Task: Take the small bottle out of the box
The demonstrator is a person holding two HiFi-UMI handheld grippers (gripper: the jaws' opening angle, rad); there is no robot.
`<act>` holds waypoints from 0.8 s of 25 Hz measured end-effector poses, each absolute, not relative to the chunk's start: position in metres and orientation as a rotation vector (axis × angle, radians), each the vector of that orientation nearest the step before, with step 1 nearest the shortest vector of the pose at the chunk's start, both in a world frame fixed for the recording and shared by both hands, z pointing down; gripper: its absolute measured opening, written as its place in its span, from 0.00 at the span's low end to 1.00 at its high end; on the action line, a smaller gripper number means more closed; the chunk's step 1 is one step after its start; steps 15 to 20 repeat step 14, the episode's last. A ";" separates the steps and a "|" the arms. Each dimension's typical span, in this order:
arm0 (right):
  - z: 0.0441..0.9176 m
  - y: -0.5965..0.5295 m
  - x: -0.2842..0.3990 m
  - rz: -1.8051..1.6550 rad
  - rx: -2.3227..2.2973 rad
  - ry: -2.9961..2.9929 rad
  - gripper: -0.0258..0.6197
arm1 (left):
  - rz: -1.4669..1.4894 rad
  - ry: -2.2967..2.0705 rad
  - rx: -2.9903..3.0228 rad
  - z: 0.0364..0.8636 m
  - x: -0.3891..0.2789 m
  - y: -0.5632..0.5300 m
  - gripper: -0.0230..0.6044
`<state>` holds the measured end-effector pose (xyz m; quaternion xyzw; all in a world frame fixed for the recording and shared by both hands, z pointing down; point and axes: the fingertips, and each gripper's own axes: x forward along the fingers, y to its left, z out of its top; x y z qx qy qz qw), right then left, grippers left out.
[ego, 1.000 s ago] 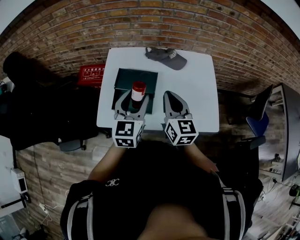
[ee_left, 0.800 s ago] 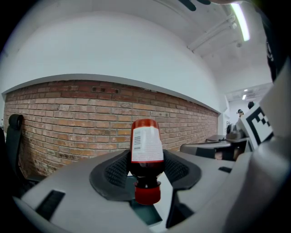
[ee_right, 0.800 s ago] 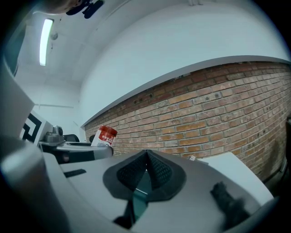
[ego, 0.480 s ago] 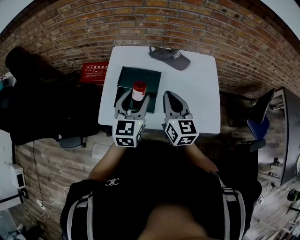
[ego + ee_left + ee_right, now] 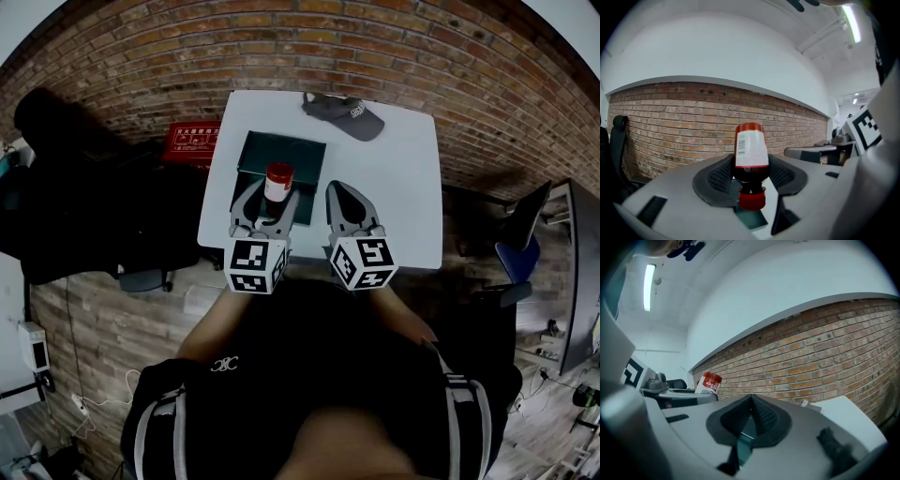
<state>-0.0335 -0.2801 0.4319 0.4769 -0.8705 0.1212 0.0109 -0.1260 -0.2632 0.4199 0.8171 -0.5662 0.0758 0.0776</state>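
The left hand-held gripper [image 5: 750, 174] is clamping the small bottle [image 5: 751, 149] high to clear the box [image 5: 281, 157] at 12 o'clock, while the right hand-held gripper [image 5: 751, 414] is idling closed, empty.

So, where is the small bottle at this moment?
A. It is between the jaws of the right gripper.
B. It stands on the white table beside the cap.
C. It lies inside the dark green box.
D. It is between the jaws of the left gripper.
D: the left gripper has its jaws closed on the small bottle, while the right gripper has its jaws together with nothing between them.
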 end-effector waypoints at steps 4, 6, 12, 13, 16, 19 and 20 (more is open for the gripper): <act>0.429 -0.282 -0.033 0.365 1.499 -2.719 0.09 | 0.229 -1.693 2.447 0.421 -0.126 -0.264 0.40; 0.428 -0.283 -0.032 0.361 1.508 -2.717 0.09 | 0.227 -1.687 2.451 0.421 -0.126 -0.265 0.40; 0.429 -0.282 -0.032 0.357 1.509 -2.713 0.09 | 0.221 -1.675 2.455 0.422 -0.124 -0.265 0.40; 0.428 -0.282 -0.032 0.355 1.510 -2.713 0.09 | 0.222 -1.672 2.457 0.422 -0.124 -0.265 0.40; 0.428 -0.281 -0.032 0.353 1.510 -2.713 0.09 | 0.223 -1.669 2.458 0.422 -0.123 -0.265 0.40; 0.428 -0.281 -0.032 0.353 1.510 -2.713 0.09 | 0.223 -1.669 2.458 0.422 -0.123 -0.265 0.40; 0.428 -0.281 -0.032 0.353 1.510 -2.713 0.09 | 0.223 -1.669 2.458 0.422 -0.123 -0.265 0.40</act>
